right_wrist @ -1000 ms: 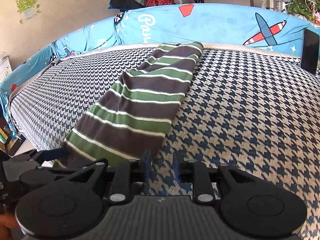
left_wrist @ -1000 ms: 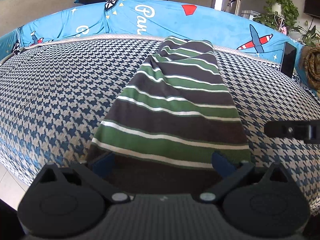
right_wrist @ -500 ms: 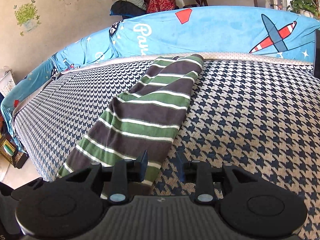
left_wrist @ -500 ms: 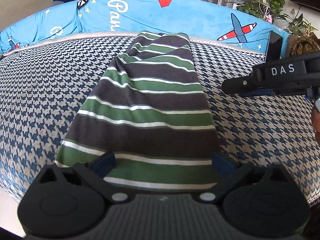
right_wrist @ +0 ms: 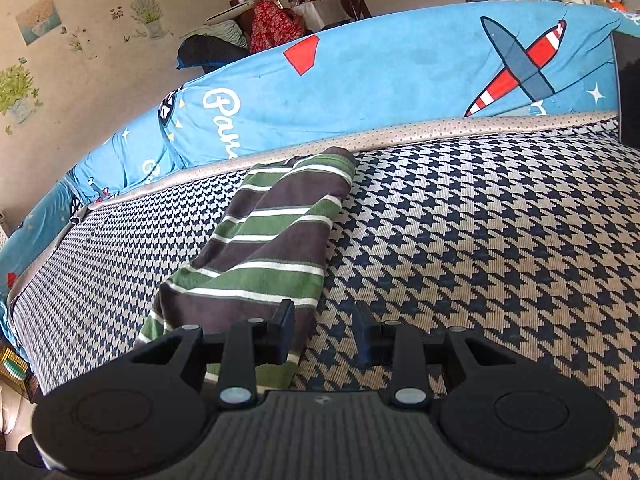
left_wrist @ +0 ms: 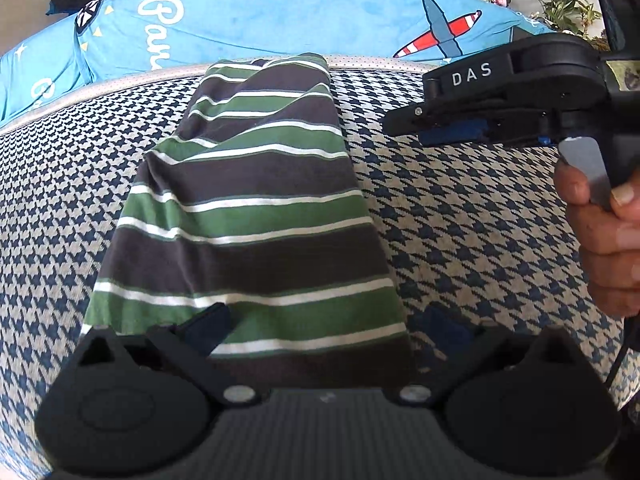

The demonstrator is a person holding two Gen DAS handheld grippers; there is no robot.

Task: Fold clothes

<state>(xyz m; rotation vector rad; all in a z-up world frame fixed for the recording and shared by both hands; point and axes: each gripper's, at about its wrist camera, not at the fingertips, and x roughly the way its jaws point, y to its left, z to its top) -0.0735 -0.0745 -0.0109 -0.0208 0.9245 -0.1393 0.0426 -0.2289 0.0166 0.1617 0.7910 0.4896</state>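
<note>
Since half a second ago my right gripper (right_wrist: 323,330) has lifted and pushed farther over the bed, so its camera now sees the striped garment (right_wrist: 267,256) from higher up and less of the near hem, while in the left view that same tool has swung in larger at the far right, its black body marked DAS. My left gripper (left_wrist: 324,330) has barely shifted: its fingers stand wide apart, the left pad resting over the near green stripe, the right pad just off the cloth's right edge above the houndstooth bedcover (left_wrist: 480,216). The right gripper's fingers are also apart with nothing between them, the left one in front of the garment's near right corner, the right one over bare cover. The garment (left_wrist: 248,220) lies folded into a long narrow strip running from the near edge of the bed to the far edge, where it meets the blue printed cushion (right_wrist: 380,76). Only the left view shows my right hand (left_wrist: 604,232) wrapped round the handle; only the right view shows the wall with pictures (right_wrist: 38,20) and the heap of clothes (right_wrist: 276,24) behind the cushion.
</note>
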